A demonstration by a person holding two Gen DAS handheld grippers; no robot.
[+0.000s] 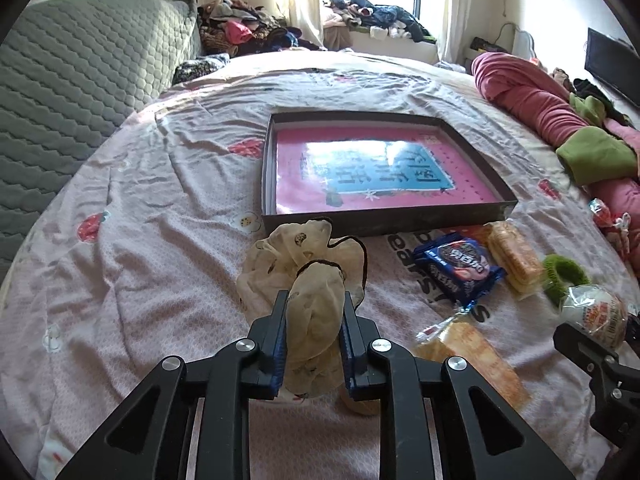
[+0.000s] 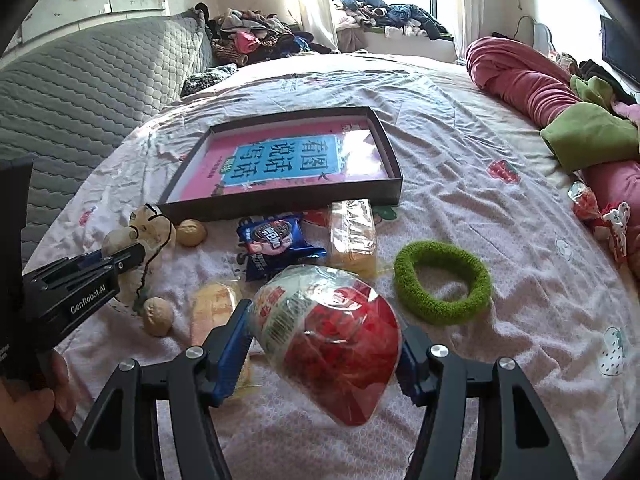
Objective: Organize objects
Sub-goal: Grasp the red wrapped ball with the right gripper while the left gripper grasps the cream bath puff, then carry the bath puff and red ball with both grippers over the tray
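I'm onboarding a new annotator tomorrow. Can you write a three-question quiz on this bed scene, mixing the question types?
1. True or false: the left gripper is shut on the cream scrunchie.
2. What does the right gripper hold? A) the Oreo packet B) the red-and-white wrapped snack C) the green hair tie
3. Fill in: the only thing in the black tray is a pink ____.

Key: 1 true; 2 B; 3 book.

Walnut [image 1: 362,402] mostly hidden under left gripper [image 1: 314,300]; TV [image 2: 620,50] cut by edge
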